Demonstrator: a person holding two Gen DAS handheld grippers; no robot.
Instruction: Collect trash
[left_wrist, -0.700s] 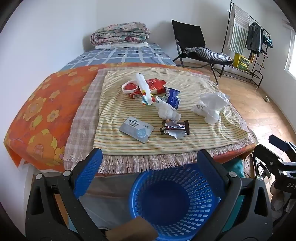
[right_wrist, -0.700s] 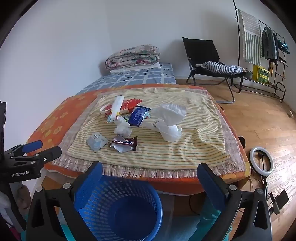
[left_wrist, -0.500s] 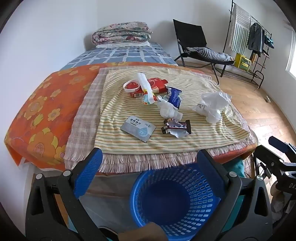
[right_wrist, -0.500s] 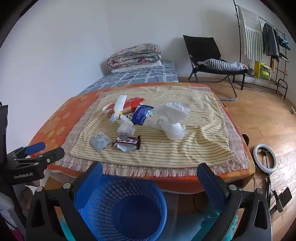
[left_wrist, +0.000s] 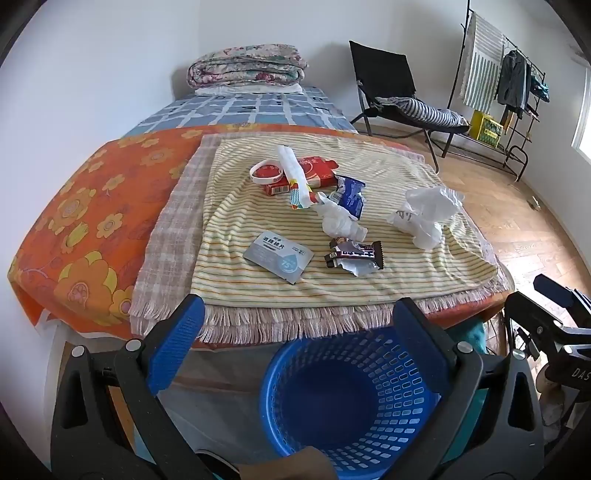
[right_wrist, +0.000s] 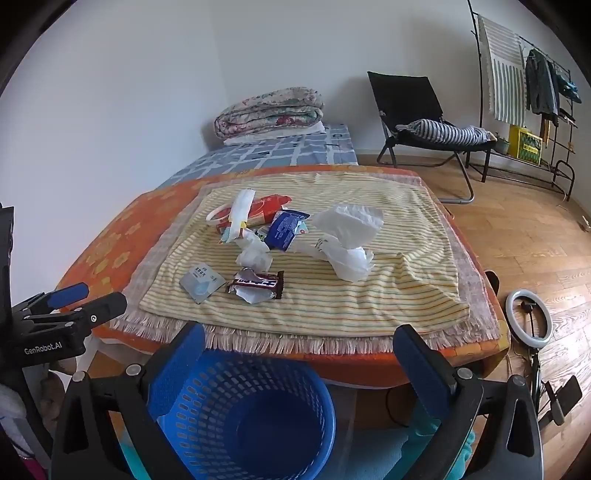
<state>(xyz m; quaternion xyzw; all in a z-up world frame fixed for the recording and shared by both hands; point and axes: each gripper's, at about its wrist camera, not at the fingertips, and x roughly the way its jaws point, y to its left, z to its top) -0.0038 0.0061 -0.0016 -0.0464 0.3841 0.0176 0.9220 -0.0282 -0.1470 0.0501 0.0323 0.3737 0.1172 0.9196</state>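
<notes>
While both views have drawn slightly nearer the bed (left_wrist: 92, 206), nothing is collected yet. Left to right on the striped cloth: grey wipes sachet (left_wrist: 278, 255), chocolate wrapper (left_wrist: 354, 255), crumpled white bag (left_wrist: 424, 214). Left gripper (left_wrist: 295, 332) and right gripper (right_wrist: 299, 354): both spread wide, empty. Blue basket (left_wrist: 354, 398) below the near edge, partly cut off.

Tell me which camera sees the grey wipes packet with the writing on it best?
The left wrist view shows the grey wipes packet best: it lies large and flat on the striped cloth, with its printed characters and "75" visible. In the right wrist view the same packet looks smaller and more slanted, and its print is too tiny to read.
</notes>
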